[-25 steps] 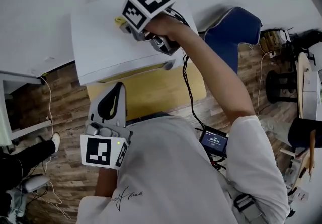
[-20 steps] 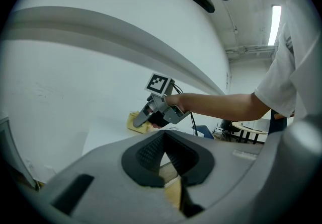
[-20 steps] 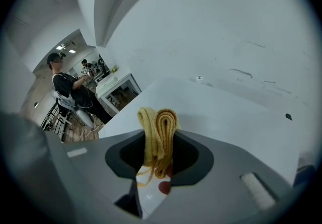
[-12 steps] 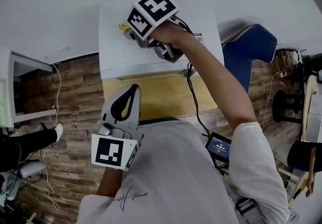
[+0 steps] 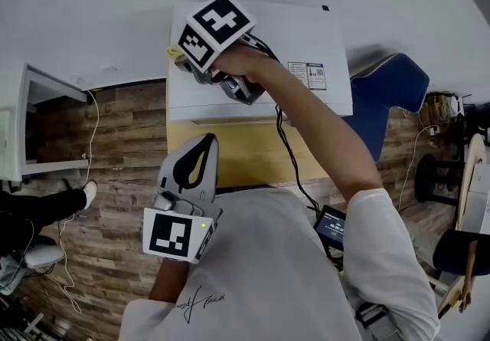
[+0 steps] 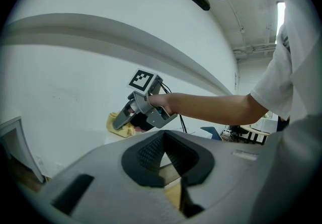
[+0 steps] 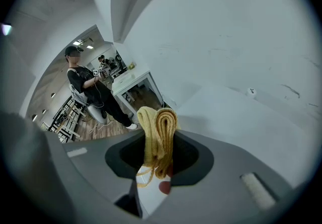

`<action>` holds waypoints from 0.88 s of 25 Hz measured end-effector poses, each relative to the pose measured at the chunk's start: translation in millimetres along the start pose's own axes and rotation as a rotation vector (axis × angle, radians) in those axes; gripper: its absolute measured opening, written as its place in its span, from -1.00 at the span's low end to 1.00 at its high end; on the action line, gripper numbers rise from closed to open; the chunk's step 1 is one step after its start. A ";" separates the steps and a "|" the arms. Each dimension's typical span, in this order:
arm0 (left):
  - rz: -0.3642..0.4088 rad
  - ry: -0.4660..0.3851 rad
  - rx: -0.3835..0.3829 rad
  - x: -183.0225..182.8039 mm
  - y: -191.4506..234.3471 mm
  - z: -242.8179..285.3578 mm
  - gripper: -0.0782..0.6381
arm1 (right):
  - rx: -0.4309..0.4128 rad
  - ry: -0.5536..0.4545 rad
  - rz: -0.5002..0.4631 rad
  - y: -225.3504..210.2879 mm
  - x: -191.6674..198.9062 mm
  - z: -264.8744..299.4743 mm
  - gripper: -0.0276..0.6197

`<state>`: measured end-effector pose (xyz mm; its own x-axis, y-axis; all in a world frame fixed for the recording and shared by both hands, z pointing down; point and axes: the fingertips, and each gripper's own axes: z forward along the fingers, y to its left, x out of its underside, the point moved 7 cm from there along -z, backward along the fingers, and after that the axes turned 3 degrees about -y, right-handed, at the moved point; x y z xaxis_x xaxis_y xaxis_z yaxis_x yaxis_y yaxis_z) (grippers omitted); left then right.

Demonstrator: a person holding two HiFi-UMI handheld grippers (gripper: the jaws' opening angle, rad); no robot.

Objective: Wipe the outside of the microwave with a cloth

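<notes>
Right tool (image 5: 180, 56): clamping the folded yellow cloth (image 7: 158, 137), holding it at the left edge of the microwave (image 5: 306, 33) top.
Left tool (image 5: 197, 149): hanging low near the torso, jaws meeting, gripping nothing.
Microwave: sitting on the surface (image 5: 245, 152).

A plain white wall (image 5: 92, 10) fills the upper part of the head view. Below it runs a brown wood-plank floor (image 5: 115, 201). A yellow wooden surface (image 5: 230, 152) stands at centre, a blue chair (image 5: 390, 90) is to its right, and a white table (image 5: 11, 125) sits at the left edge.
</notes>
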<state>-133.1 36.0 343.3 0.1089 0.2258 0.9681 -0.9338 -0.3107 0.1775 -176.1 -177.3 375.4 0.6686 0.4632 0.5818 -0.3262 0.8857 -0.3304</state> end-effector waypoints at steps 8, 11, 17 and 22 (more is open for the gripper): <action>0.007 -0.005 0.011 -0.9 2.4 0.7 -0.81 | -0.117 -0.081 -0.034 40.2 -6.2 0.4 -0.53; 0.009 -0.006 0.022 0.7 -1.3 2.8 -0.81 | -0.099 -0.104 -0.060 41.8 -2.1 -18.0 -0.53; -0.003 -0.003 0.051 5.4 -12.8 9.1 -0.81 | 0.007 -0.142 -0.003 9.1 28.3 -74.2 -0.53; 0.018 -0.024 0.073 1.9 -27.8 14.2 -0.81 | 0.109 -0.160 0.064 -27.1 66.2 -124.7 -0.53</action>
<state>-102.1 32.0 342.8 0.1015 0.1978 0.9750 -0.9085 -0.3810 0.1718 -39.6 -174.5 330.2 0.5323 0.5100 0.6757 -0.4410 0.8484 -0.2929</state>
